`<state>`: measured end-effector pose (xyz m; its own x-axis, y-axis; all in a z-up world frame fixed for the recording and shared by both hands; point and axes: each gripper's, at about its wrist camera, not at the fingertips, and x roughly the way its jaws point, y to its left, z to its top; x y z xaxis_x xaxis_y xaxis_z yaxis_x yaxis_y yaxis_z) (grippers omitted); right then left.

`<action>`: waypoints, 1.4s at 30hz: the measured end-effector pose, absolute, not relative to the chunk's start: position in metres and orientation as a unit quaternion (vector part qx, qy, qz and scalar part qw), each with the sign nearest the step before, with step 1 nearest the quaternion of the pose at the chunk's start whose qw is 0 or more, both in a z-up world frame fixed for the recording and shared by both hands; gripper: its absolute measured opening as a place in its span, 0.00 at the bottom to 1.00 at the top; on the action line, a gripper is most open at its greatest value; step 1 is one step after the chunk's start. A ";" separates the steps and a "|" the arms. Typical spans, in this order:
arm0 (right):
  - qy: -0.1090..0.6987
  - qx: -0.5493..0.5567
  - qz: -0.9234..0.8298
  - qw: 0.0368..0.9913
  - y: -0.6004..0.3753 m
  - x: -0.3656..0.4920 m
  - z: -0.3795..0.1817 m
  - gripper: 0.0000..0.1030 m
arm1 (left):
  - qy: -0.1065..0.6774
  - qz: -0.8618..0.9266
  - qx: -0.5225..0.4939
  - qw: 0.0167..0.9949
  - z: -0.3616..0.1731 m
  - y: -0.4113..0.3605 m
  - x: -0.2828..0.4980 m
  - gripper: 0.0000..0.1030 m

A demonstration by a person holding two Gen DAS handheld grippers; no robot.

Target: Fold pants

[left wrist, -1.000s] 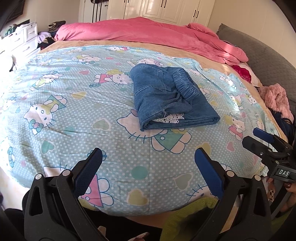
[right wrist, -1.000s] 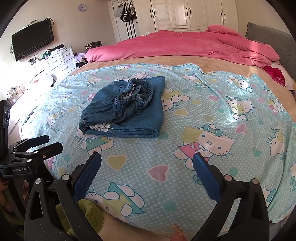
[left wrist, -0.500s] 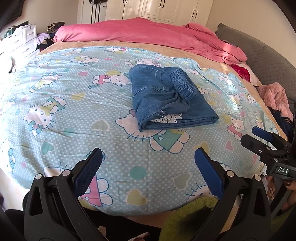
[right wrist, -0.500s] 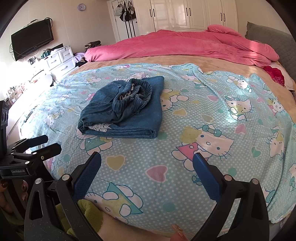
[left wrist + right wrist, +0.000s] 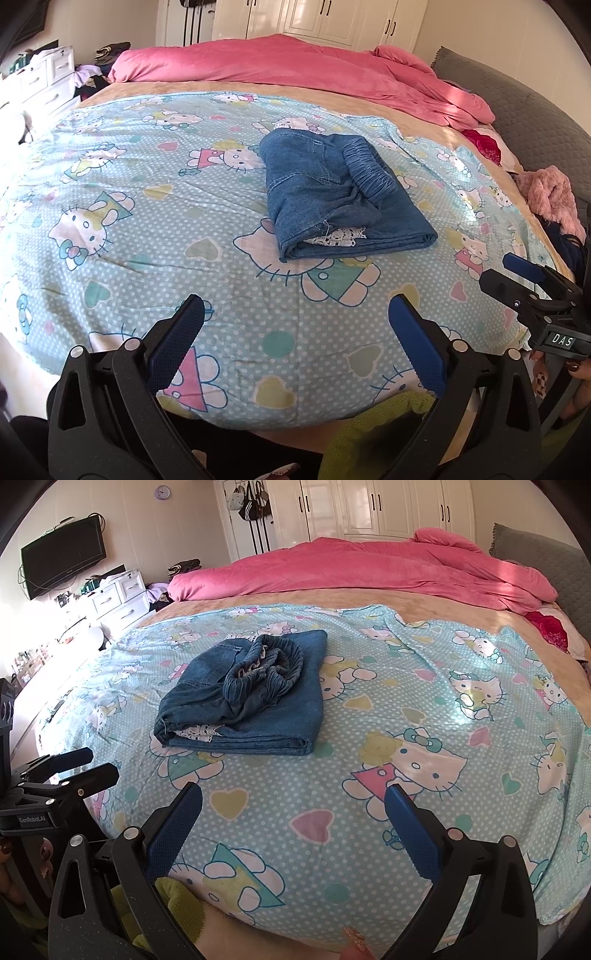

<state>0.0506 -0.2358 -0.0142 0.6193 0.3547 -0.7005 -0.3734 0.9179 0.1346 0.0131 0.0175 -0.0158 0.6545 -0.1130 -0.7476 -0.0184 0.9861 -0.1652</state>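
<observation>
Blue denim pants (image 5: pixel 340 195) lie folded in a compact bundle on the cartoon-cat sheet, elastic waistband on top, a bit of white lace at the near edge. They also show in the right wrist view (image 5: pixel 251 698). My left gripper (image 5: pixel 295 306) is open and empty, held back over the bed's near edge, well short of the pants. My right gripper (image 5: pixel 293 795) is open and empty, also near the bed's front edge, right of the pants. Each gripper shows in the other's view: the right one (image 5: pixel 517 277), the left one (image 5: pixel 77 764).
A light-blue cartoon-cat sheet (image 5: pixel 147 229) covers the bed. A pink duvet (image 5: pixel 295 62) is bunched at the far side. A grey headboard (image 5: pixel 535 110) and a pink fluffy item (image 5: pixel 550 195) are at right. White drawers (image 5: pixel 118 594) and a wall TV (image 5: pixel 62 555) stand left.
Both grippers have drifted slightly; the pants sit a little differently in each view. The pants lie untouched and both grippers stay open.
</observation>
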 end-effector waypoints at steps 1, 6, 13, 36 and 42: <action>0.387 -0.012 0.202 0.900 -0.236 0.051 -0.014 0.96 | 0.415 -0.027 -0.079 0.906 -0.016 0.018 0.013 0.91; 0.389 -0.012 0.202 0.899 -0.235 0.051 -0.015 0.96 | 0.418 -0.026 -0.075 0.905 -0.018 0.017 0.014 0.91; 0.389 -0.012 0.199 0.899 -0.235 0.050 -0.016 0.96 | 0.420 -0.027 -0.074 0.904 -0.018 0.016 0.015 0.91; 0.395 -0.015 0.178 0.901 -0.242 0.058 -0.023 0.96 | 0.419 -0.007 -0.073 0.905 -0.016 0.029 0.017 0.91; 0.391 0.000 0.142 0.909 -0.275 0.082 -0.027 0.96 | 0.429 0.020 -0.092 0.898 -0.018 0.072 0.041 0.91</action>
